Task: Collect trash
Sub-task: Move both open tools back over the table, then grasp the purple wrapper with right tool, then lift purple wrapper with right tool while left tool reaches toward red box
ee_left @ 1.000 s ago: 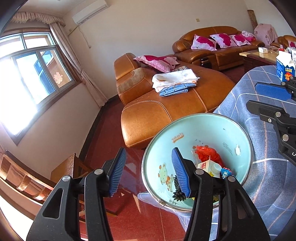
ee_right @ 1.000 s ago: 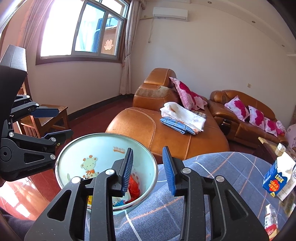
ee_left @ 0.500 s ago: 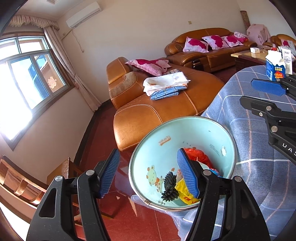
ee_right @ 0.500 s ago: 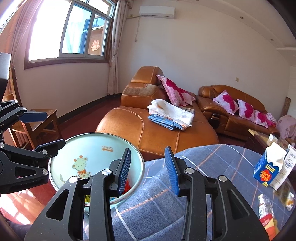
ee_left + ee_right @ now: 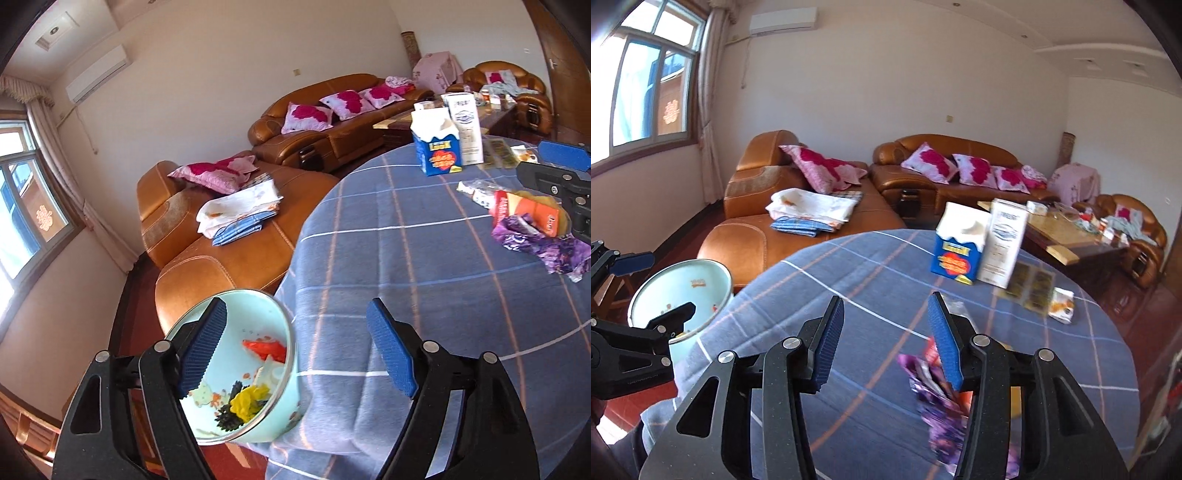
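1. Trash is lying in two places: some pieces (red, yellow, a dark spiky one) are sitting inside the pale mint-green enamel basin with a cartoon print (image 5: 236,369), and more is waiting on the round table under a blue checked cloth (image 5: 424,258).

2. Both views are swinging away from the basin towards the table top. A second ago the basin was filling the middle of the left wrist view; now it is sitting at 7 o'clock, at the table's edge.

3. Left gripper (image 5: 295,354) is standing wide open, its jaws having just been opening further; nothing is between the pads, and the left pad is merely overlapping the basin in the view.

4. Right gripper (image 5: 886,339) is about half open, its jaws also having just been opening; nothing is held between them.

5. Crumpled purple foil wrapper (image 5: 934,391) is lying just beside the right gripper's right finger, at 5 o'clock in the right wrist view, with a red-orange snack packet (image 5: 528,214) touching it.

6. Blue-and-white carton (image 5: 956,251) and white carton (image 5: 1003,247) are standing upright at 1 o'clock, further off.

7. Judgement: a drop into the basin appears finished and both tongs are heading back empty; the purple wrapper looks the nearest next pick for the right gripper.
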Tool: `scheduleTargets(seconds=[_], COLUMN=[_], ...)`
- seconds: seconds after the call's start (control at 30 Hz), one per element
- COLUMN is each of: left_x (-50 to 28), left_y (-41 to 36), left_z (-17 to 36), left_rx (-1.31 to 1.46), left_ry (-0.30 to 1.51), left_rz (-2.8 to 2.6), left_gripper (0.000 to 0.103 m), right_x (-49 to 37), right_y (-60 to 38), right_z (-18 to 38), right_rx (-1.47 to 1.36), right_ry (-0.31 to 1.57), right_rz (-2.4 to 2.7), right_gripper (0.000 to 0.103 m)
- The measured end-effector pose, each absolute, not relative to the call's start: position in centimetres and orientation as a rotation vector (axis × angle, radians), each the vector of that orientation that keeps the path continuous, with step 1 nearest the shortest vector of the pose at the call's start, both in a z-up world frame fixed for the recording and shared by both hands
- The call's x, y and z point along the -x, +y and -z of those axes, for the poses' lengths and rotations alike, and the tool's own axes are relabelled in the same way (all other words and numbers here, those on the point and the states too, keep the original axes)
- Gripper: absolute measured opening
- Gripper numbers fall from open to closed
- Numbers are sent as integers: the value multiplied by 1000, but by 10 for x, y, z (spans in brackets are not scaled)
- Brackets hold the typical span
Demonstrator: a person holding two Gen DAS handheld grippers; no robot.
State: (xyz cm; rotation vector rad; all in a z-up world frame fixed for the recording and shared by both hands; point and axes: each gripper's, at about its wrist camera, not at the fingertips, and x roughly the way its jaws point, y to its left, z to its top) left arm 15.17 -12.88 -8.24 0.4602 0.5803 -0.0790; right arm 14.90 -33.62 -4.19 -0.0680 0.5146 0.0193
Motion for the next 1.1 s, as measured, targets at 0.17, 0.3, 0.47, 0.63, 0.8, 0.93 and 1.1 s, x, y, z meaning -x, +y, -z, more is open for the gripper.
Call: scheduleTargets(seconds=[0.17,0.3,0.47,0.63,0.8,0.93,1.1], left_x=[-149,-146,-141,-144,-149,-153,-161], left_y=[-163,-176,-179,-177,-179,-187,-224], left_z=[88,96,95,94,88,77,76], left_rx=[-474,-495,-507,-498,-474,-442,-438], left_ry=[575,582,573,572,566,547,552], left_rz=[128,144,149,144,147,158,215], left_gripper=[81,82,87,88,88,92,94], right_x=[-130,-124,-136,-144,-131,-109,-95], right_y=[-384,-391,-381,-373,-366,-378,-418], right_z=[56,68,87,104,94,65,44], right_rx=[9,-13,-6,21,16,-36,-73], right_ry=[561,625,760,856,809,673,547], right_rz=[63,26,-37,-68,-122,-96,59], right_gripper=[48,48,48,38,8,6,6])
